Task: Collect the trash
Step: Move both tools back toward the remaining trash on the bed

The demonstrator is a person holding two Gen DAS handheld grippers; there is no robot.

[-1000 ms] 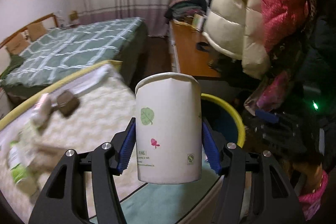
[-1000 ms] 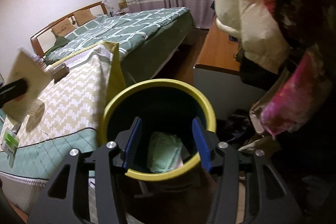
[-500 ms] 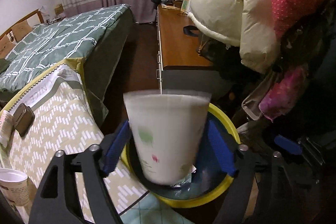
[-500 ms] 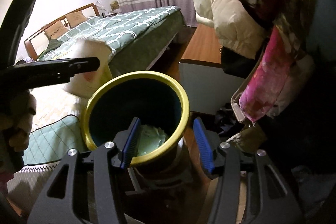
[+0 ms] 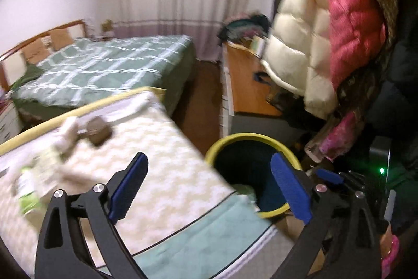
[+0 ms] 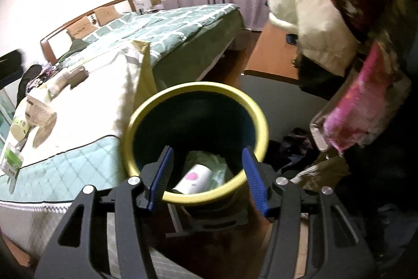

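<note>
**Ana:** Left wrist view first: what are the tongs doing?

**Ben:** The left gripper [image 5: 209, 158] is spread wide, and its jaws have just been opening. Nothing sits between the blue pads [image 5: 128, 187]. It hangs over the corner of the zigzag-patterned mattress [image 5: 162, 156], just beside the bin [image 5: 250, 137].

**Ana:** And the paper cup?

**Ben:** In the right wrist view the paper cup [image 6: 193, 178] lies on its side at the bottom of the bin, white with a pink mark, resting on a crumpled pale green wrapper [image 6: 211, 161].

**Ana:** What about the other hand?

**Ben:** The right gripper [image 6: 207, 151] points down at the bin with its jaws about halfway apart. The near stretch of the yellow rim [image 6: 198, 196] runs between the pads. I cannot tell whether they press on it or only frame it.

**Ana:** Anything left on the mattress?

**Ben:** A brown wallet-like thing [image 5: 99, 132] and a blurred green-labelled packet [image 5: 26, 192] lie near the far-left side, well apart from the bin.

**Ana:** And around it?

**Ben:** A bed with a green checked cover [image 5: 104, 69], a wooden desk [image 5: 245, 85], and a cream puffer jacket [image 5: 300, 56] hanging beside a pink one [image 5: 358, 17].
</note>
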